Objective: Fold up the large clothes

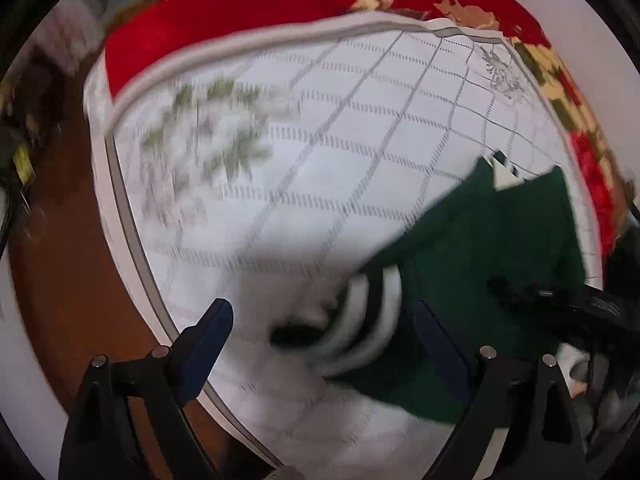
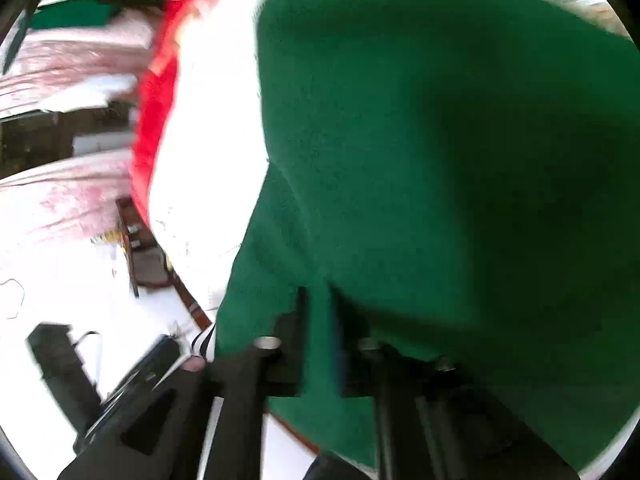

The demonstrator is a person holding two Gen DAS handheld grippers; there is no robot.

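Black hand-held gripper frames, dark blue finger pads, round silver pivot screws.

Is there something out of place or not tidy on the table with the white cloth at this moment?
Nothing looks spilled or damaged. The green garment lies bunched at one edge of the white tablecloth, its striped cuff crumpled, not yet flat. The right gripper pinches a fold of it; the left gripper is open above the cuff.

We find no readable text, label, brand, number or sign in either view. A small white tag sits at the neck of the dark green knitted garment, but motion blur leaves it blank.
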